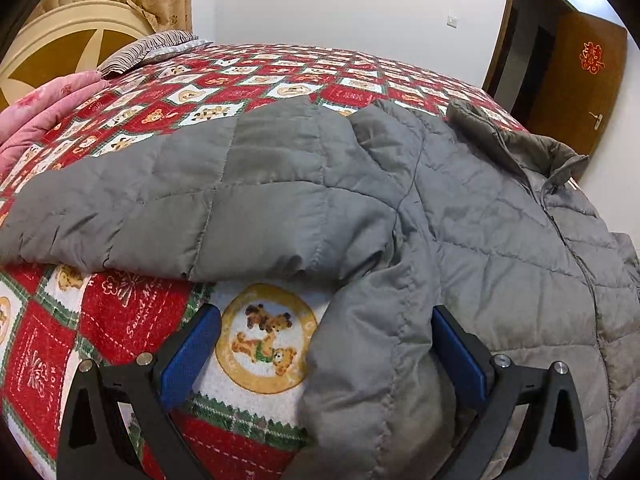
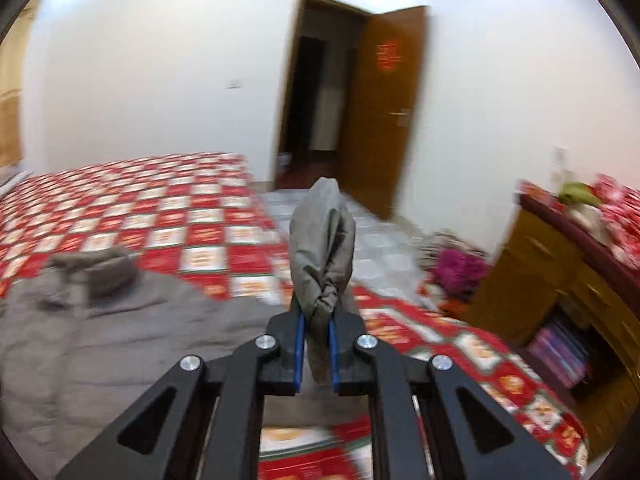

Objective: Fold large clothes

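Note:
A large grey quilted jacket lies spread on a bed with a red and white bear-print cover. One sleeve stretches out to the left, and a fold of the jacket's side hangs down between my left gripper's fingers. My left gripper is open, with its blue pads on either side of that fold. In the right wrist view, my right gripper is shut on a bunched grey sleeve end and holds it up above the bed. The jacket body lies to its left.
A pink quilt and a striped pillow lie by the cream headboard. An open brown door stands beyond the bed. A wooden cabinet with books stands at the right, with clothes on the tiled floor.

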The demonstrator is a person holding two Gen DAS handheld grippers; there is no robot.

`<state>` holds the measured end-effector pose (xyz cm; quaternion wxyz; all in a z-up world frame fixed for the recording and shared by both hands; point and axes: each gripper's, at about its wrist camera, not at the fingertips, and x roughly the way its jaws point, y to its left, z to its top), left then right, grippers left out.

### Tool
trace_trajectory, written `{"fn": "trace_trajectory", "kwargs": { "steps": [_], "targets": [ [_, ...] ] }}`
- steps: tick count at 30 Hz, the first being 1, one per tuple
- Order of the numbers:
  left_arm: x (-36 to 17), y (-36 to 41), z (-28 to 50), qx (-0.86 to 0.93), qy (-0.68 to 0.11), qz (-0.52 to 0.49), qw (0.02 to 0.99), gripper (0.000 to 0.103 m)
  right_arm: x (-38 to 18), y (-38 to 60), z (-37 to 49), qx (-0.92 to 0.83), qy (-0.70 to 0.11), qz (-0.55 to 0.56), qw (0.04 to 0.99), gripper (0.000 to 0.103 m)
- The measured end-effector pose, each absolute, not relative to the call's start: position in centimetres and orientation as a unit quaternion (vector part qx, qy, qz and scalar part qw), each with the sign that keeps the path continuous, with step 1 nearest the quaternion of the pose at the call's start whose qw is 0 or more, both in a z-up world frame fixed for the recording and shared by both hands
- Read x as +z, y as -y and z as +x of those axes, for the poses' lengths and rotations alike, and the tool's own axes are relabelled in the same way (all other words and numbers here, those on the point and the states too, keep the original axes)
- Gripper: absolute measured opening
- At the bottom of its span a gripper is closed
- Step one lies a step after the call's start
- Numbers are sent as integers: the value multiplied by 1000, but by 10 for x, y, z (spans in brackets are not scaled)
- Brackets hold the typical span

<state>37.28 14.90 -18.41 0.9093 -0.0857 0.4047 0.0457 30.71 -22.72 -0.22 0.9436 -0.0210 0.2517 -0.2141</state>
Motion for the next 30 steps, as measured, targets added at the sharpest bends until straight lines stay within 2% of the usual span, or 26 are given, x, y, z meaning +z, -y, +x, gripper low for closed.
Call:
{"fn": "trace_trajectory", "kwargs": {
  "steps": [14, 30],
  "targets": [
    [-185, -157, 371, 38, -401, -96, 910, 102, -58, 77, 353, -27, -306, -12, 951, 12],
    [-187, -160, 369, 30, -395, -107, 912, 102, -128, -28, 394, 113, -370, 42, 921, 12]
  ]
}}
